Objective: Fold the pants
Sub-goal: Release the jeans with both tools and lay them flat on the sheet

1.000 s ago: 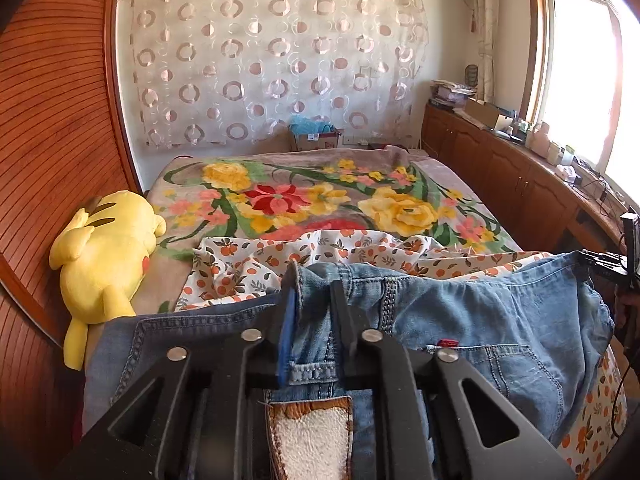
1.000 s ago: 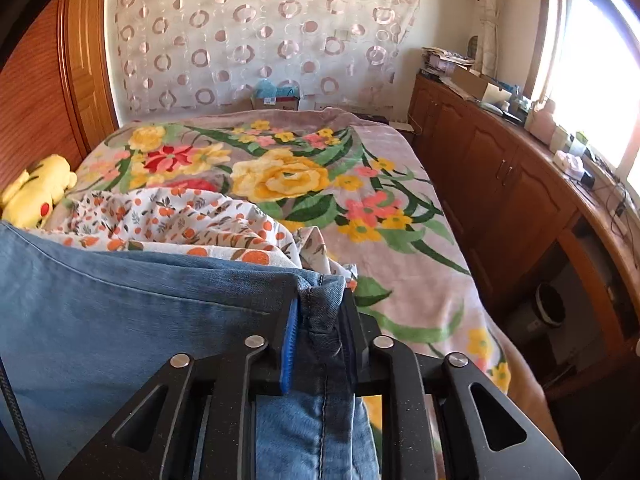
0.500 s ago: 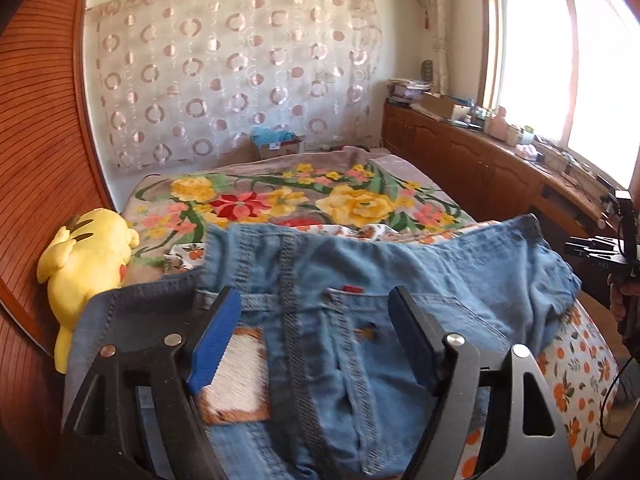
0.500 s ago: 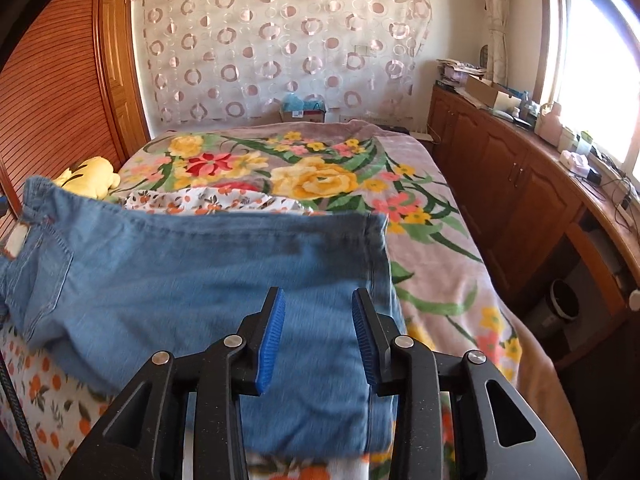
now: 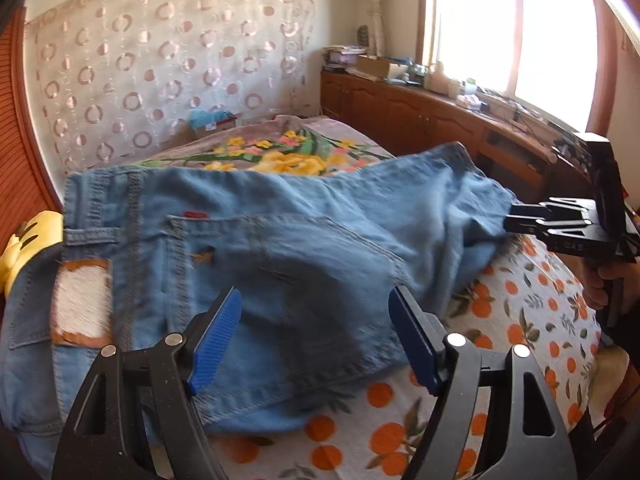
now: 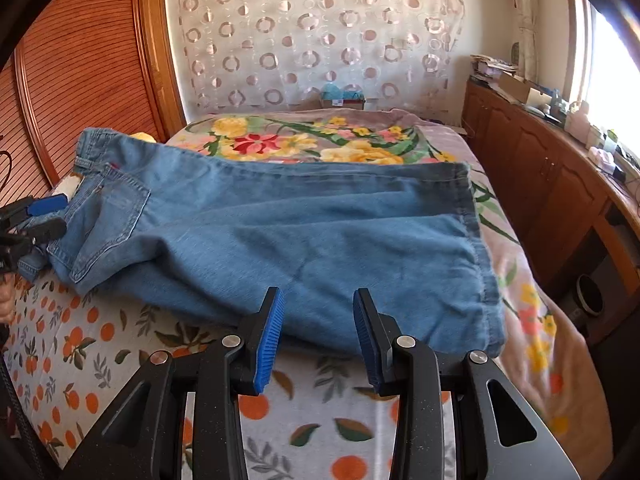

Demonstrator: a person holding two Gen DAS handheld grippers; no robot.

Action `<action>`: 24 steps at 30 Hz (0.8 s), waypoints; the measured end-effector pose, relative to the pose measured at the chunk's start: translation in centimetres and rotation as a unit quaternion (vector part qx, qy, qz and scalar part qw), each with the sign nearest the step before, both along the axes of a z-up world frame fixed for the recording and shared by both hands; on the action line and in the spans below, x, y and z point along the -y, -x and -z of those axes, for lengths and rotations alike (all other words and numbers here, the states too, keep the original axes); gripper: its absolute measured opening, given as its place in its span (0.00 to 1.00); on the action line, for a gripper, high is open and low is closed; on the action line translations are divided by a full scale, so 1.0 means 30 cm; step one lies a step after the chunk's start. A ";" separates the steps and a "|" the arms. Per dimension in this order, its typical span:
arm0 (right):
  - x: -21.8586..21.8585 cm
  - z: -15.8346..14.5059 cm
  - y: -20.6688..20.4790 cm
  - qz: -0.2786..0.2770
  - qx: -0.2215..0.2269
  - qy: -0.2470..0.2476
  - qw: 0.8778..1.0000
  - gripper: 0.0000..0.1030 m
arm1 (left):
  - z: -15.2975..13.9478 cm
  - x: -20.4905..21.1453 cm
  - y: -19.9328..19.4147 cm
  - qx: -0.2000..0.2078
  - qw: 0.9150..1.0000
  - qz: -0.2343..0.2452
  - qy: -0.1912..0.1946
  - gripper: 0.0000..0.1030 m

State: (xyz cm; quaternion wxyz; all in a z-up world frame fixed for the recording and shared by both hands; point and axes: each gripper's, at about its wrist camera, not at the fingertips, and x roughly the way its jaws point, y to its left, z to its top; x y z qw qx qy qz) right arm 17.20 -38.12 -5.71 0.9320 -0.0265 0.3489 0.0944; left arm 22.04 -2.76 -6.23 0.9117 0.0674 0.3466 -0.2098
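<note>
Both tools are matte black plastic frames with triangular cut-outs and round silver screw heads. The left gripper (image 5: 314, 336) and the right gripper (image 6: 318, 336) each carry two ribbed blue pads (image 6: 270, 340). White lettering marks the right one's side.

1 pair of jeans (image 6: 280, 232), folded over, 1 back pocket (image 6: 108, 220) showing in the right wrist view, 1 white patch (image 5: 82, 304) with orange edge near the waistband; 2 grippers: left gripper (image 5: 316, 340) and right gripper (image 6: 318, 336), each with 2 blue pads (image 6: 270, 336); 1 yellow plush toy (image 5: 24, 244); 2 bed covers: 1 orange-print sheet (image 6: 92, 344), 1 floral blanket (image 6: 304, 140); 1 circle-pattern curtain (image 6: 320, 32); 1 box (image 6: 342, 98) at the bed's far end
</note>
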 end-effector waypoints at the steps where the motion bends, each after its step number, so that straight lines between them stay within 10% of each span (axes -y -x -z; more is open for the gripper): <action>1: 0.001 0.006 0.004 0.001 -0.001 0.001 1.000 0.36 | 0.010 0.020 0.017 -0.002 1.000 0.006 -0.001 0.75; 16: 0.011 0.005 0.046 0.022 -0.006 -0.001 1.000 0.36 | 0.087 0.165 0.065 -0.031 0.996 0.070 -0.042 0.52; 24: -0.007 0.013 0.077 0.021 -0.004 -0.011 1.000 0.36 | 0.039 0.126 0.033 -0.016 0.997 0.075 -0.030 0.05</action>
